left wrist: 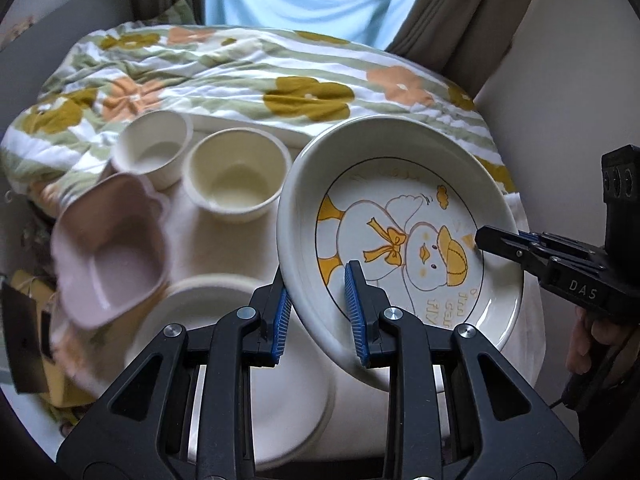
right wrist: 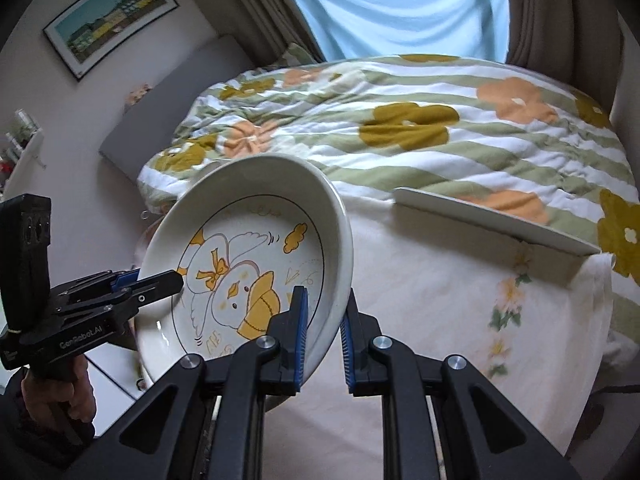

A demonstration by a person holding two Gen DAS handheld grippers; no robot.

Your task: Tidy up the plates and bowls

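Observation:
A deep white plate with a yellow duck drawing (left wrist: 400, 240) is held tilted above the table between both grippers. My left gripper (left wrist: 320, 308) is shut on its near-left rim. My right gripper (right wrist: 324, 340) is shut on the opposite rim of the duck plate (right wrist: 248, 264); it also shows in the left wrist view (left wrist: 500, 244). The left gripper shows in the right wrist view (right wrist: 160, 282). On the table lie two cream bowls (left wrist: 154, 148) (left wrist: 238, 178), a pink shaped bowl (left wrist: 108, 248) and a plain white plate (left wrist: 240, 360).
The small table has a white floral cloth (right wrist: 460, 320). A flat white plate or tray (right wrist: 492, 216) lies at its far edge against a bed with a flowered quilt (right wrist: 400, 120). A wall with a framed picture (right wrist: 108, 16) is on the left.

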